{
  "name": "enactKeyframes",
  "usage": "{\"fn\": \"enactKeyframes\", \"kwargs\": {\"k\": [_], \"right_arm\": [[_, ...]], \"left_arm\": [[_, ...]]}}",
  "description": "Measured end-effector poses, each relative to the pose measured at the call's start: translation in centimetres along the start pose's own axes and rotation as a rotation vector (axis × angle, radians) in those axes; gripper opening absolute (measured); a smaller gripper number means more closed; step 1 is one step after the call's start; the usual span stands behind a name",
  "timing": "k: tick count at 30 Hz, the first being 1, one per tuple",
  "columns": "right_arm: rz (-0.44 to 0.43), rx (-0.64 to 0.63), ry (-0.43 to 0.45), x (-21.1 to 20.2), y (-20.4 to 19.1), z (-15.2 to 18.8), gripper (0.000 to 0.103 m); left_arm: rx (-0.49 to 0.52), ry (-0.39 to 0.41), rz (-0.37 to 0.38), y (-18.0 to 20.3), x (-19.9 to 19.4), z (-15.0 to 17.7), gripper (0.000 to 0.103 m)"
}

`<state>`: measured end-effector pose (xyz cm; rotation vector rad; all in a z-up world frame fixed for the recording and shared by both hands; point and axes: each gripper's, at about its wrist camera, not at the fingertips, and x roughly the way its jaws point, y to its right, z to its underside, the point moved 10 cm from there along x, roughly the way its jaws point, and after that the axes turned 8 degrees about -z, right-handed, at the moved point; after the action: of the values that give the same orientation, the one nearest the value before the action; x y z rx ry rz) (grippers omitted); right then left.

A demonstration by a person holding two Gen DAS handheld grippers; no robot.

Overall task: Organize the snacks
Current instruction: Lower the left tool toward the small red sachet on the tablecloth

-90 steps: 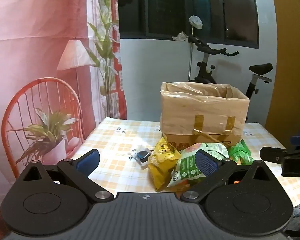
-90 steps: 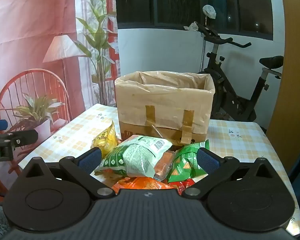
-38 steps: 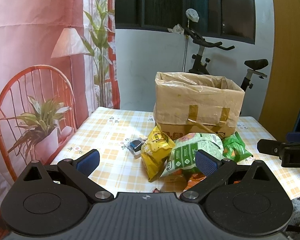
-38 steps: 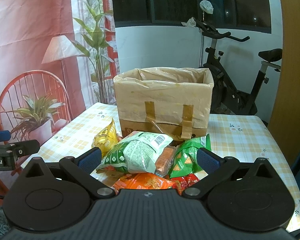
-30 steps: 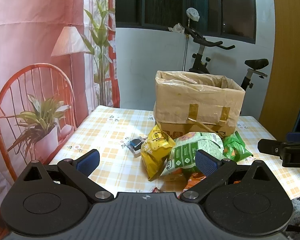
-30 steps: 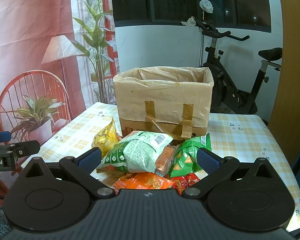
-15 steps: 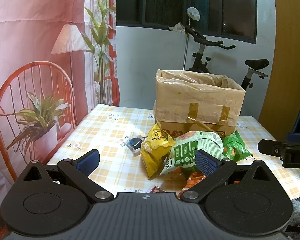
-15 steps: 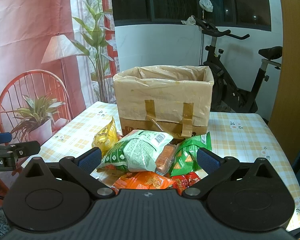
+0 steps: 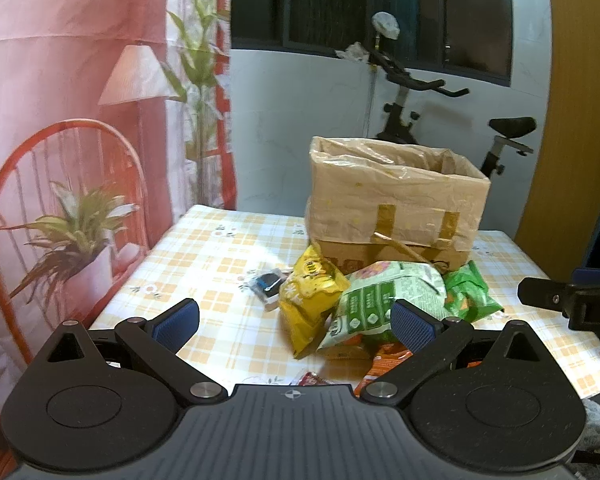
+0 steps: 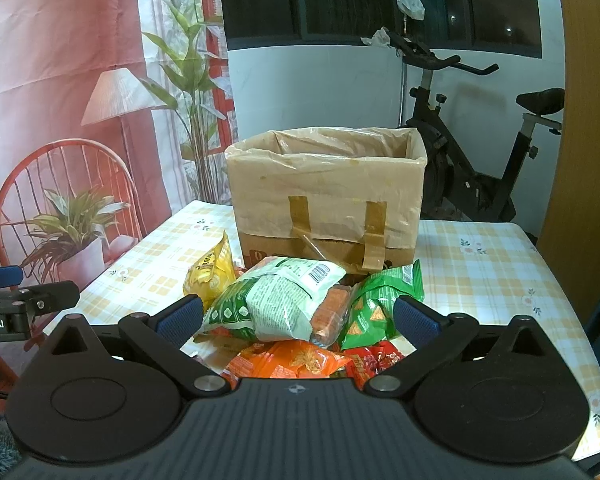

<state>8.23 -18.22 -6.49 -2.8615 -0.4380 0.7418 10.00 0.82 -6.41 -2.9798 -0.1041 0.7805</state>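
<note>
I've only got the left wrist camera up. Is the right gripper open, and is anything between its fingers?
Observer: The right gripper is open, with nothing gripped between its fingers.
Operator: What's underneath the pale green bag?
Observer: An orange packet lies flat beneath the pale green bag, and a red packet lies beside it on the right.
Operator: Which face of that pale bag is turned toward the right gripper?
Observer: The printed back, with its barcode near the upper right corner.
</note>
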Motion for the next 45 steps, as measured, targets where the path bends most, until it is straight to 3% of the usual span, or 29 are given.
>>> {"fn": "enactKeyframes", "kwargs": {"k": [4,9,14,20,27,35,45], "right_arm": [[-0.005,0.005,0.029,0.2,1.3,-1.4,0.103],[0.098,-0.040,0.128,0.8,4.4,-3.5,0.103],[0.094,0.040,0.059,3.8,7.4,-1.6,0.103],[0.077,0.083,-0.056,6.8,8.2,2.9,0.100],[0.087,0.039,-0.108,9.8,7.3,3.9,0.100],[-0.003,0.012,-0.186,12.5,4.8,5.5,0.100],[-0.067,0.014,-0.245,13.4,3.9,7.5,0.099]], "left_arm": [[-0.031,0.064,-0.029,-1.7,1.2,-1.9,0.102],[-0.080,0.076,-0.053,-3.0,4.1,-2.9,0.102],[-0.078,0.047,-0.063,-2.5,7.4,-1.2,0.101],[-0.014,-0.098,-0.023,-0.6,11.3,3.8,0.094],[0.011,-0.325,0.065,0.9,15.0,9.8,0.078],[0.009,-0.406,0.111,1.6,15.5,12.0,0.077],[-0.021,-0.456,0.171,2.8,16.7,12.6,0.060]]}}
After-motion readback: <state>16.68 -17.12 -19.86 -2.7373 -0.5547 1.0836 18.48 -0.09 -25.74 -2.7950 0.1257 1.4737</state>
